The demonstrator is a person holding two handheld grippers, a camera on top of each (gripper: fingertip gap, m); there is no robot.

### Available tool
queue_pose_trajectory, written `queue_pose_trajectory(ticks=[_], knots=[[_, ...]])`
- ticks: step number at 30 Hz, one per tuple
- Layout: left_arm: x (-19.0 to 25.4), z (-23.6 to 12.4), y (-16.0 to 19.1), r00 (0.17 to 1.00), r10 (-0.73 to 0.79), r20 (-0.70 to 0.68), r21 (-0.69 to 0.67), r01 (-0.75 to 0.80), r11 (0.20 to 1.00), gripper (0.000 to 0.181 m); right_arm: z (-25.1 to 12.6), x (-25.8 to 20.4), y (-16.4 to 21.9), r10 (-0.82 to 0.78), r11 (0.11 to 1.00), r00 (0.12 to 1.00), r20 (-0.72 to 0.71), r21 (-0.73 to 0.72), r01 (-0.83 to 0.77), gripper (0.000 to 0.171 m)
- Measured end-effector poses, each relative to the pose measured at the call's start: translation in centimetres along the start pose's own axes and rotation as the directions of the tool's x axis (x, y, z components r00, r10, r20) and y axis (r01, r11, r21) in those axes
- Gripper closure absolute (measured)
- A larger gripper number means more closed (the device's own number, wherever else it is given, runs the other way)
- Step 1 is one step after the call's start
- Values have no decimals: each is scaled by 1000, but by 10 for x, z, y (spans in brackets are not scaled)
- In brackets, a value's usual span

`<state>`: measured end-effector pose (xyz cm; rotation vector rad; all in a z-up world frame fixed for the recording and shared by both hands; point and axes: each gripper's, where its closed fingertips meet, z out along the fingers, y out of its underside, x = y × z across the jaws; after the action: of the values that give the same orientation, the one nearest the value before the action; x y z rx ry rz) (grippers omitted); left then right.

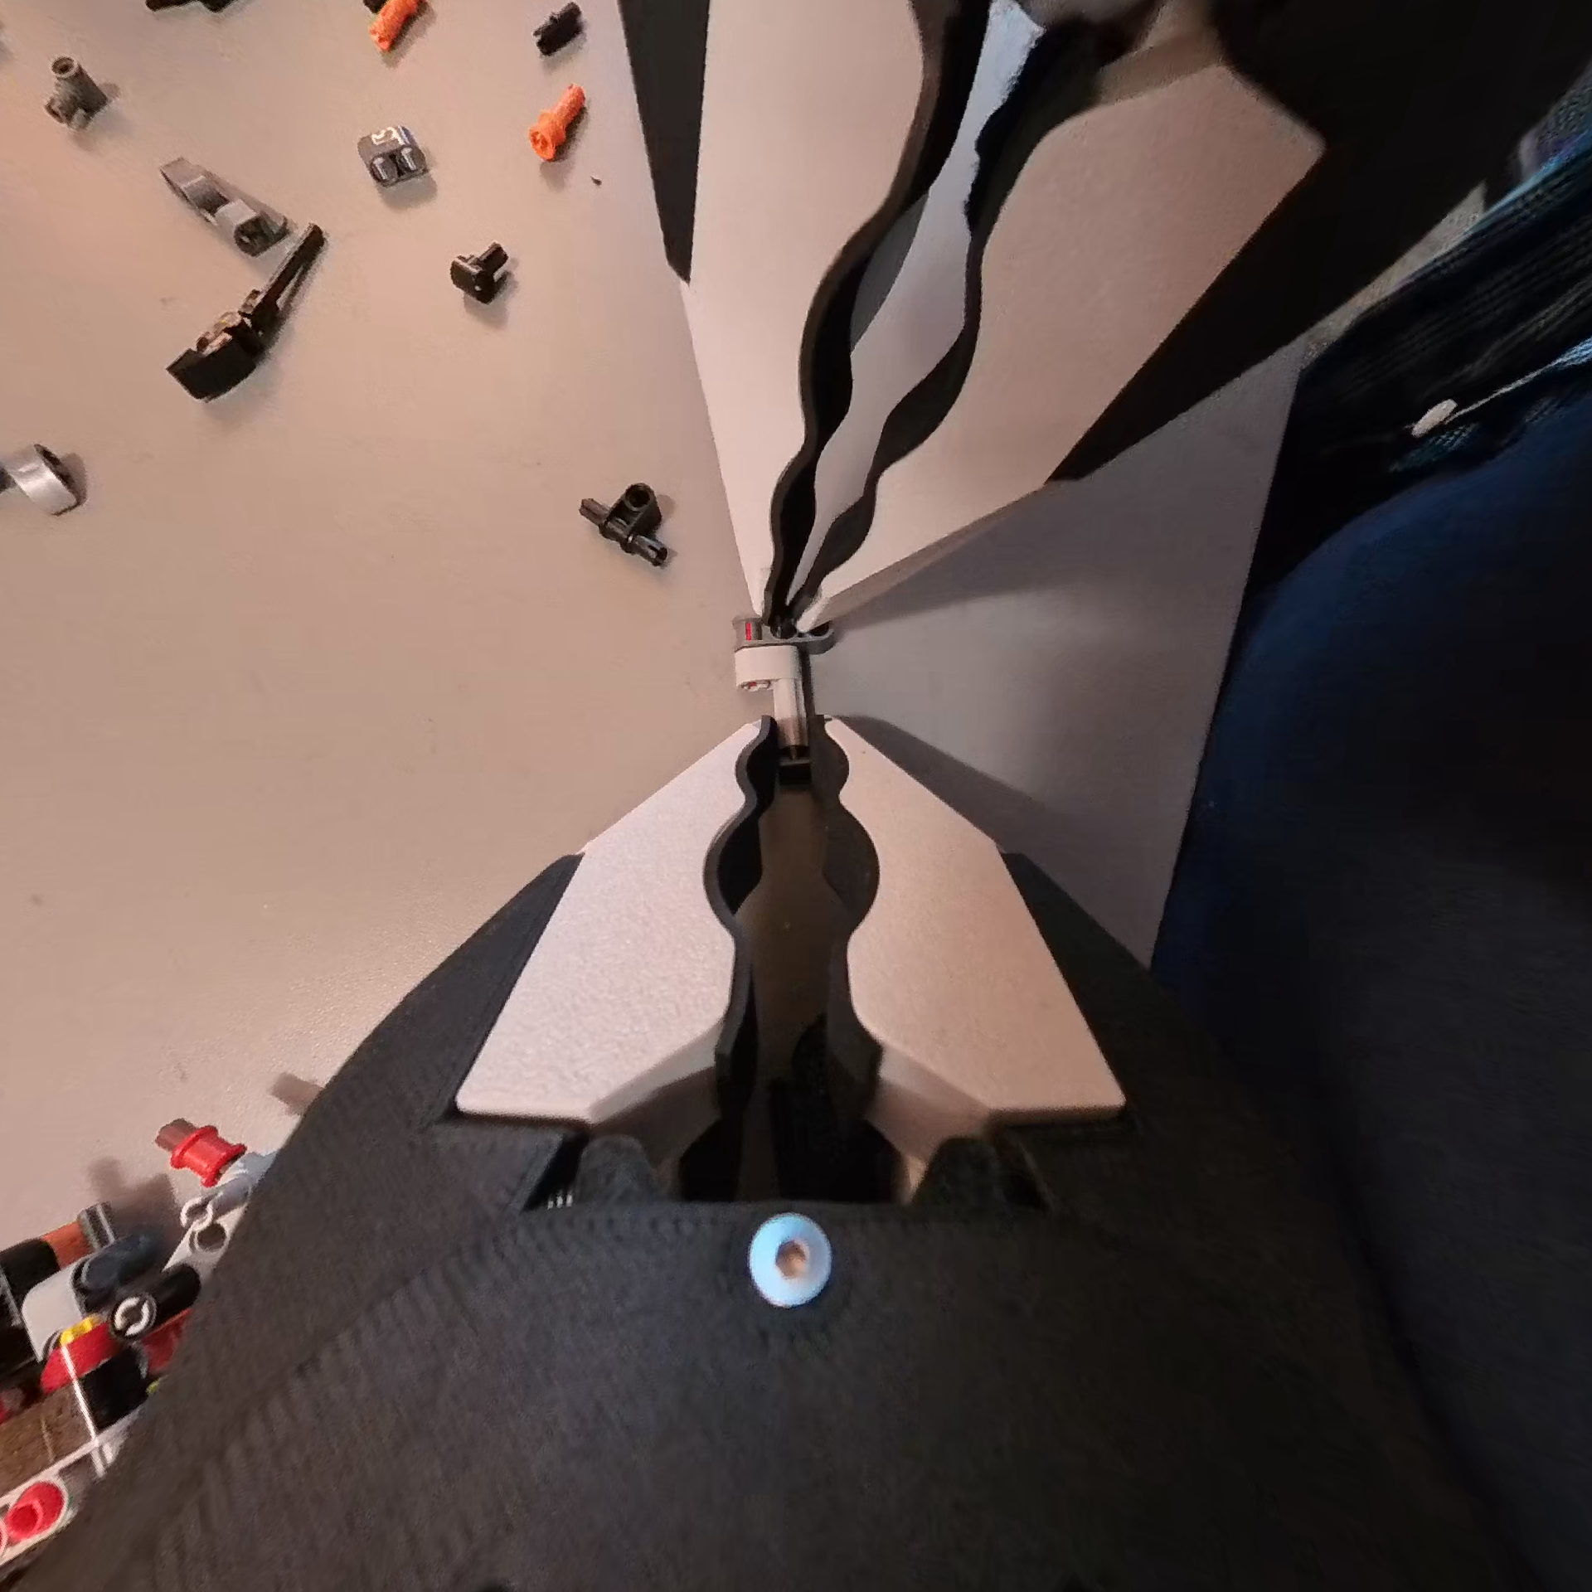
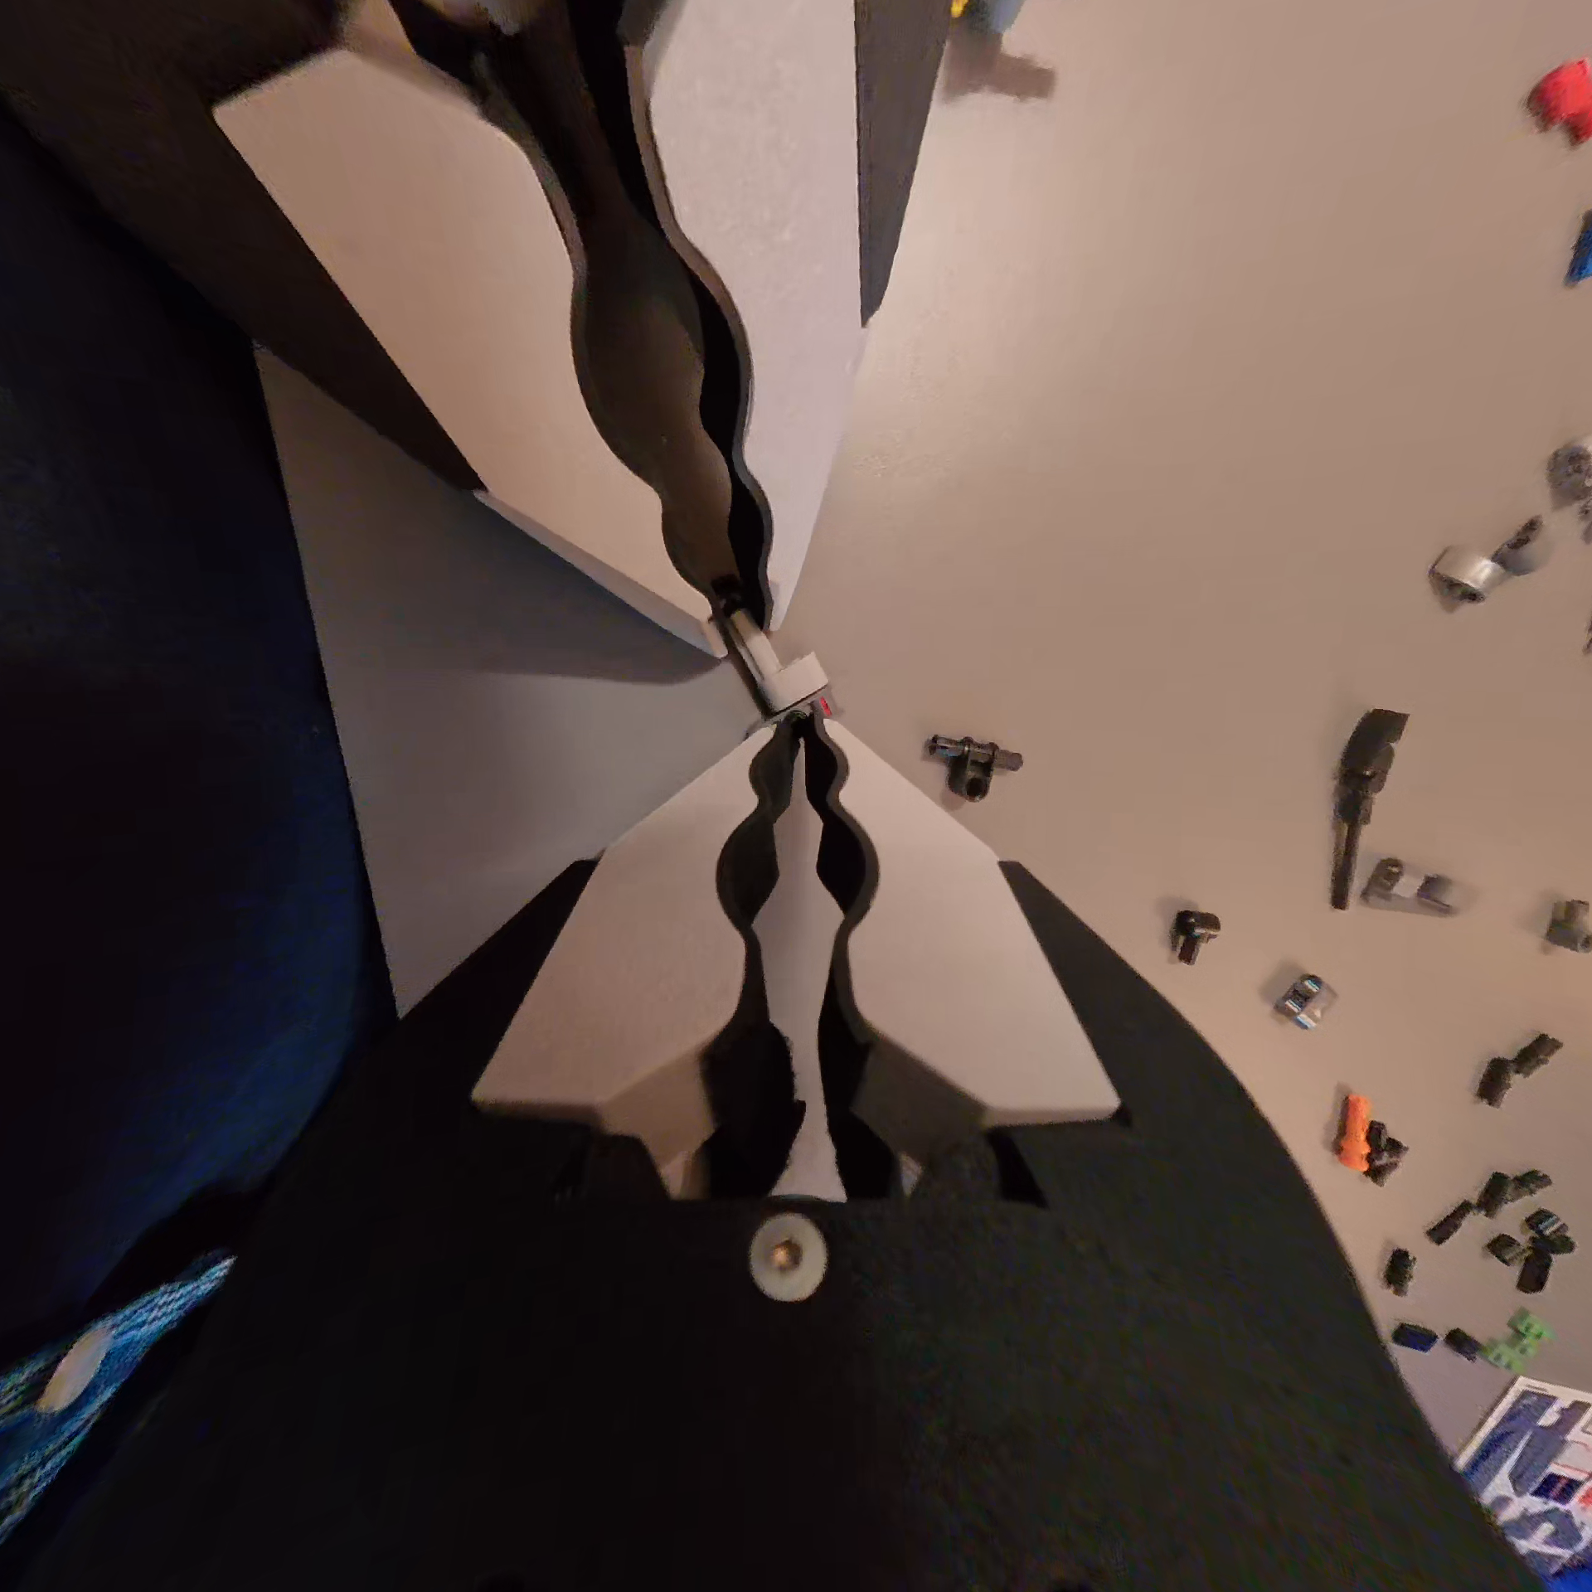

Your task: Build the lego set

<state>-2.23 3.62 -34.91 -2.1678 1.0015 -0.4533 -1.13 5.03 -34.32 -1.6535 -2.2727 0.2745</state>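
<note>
My left gripper (image 1: 792, 739) is shut on the stem of a light grey connector (image 1: 765, 672), held above the beige table (image 1: 345, 732). My right gripper (image 2: 797, 730) is shut on a small thin grey piece with a red spot (image 2: 818, 706). The two grippers point tip to tip, and the two pieces touch between them. In the left wrist view the right gripper (image 1: 788, 616) comes down from the top, holding the thin piece (image 1: 784, 635). In the right wrist view the left gripper (image 2: 739, 613) comes in from the upper left with the connector (image 2: 788, 676).
Loose parts lie on the table: a black pin connector (image 1: 624, 521), orange pins (image 1: 556, 121), a long black piece (image 1: 245, 319) and a pile of mixed parts (image 1: 86, 1292). A printed booklet (image 2: 1533, 1482) lies at the lower right. A person's blue clothing (image 2: 129, 775) borders the table. The grippers are tip to tip, or close to it.
</note>
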Motion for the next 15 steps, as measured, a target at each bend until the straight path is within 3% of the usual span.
queue_pose_trajectory(ticks=[8, 15], knots=[[0, 0, 0, 1000, -14, -13, 0, 14, 1000, 175, 0, 0, 0, 31, 1000, 998, 50, 0, -31, 169], [-3, -7, -10, 999, -33, -5, 39, 33, 999, 171, -7, 7, 2, 147, 984, 987, 64, 96, -152, 169]])
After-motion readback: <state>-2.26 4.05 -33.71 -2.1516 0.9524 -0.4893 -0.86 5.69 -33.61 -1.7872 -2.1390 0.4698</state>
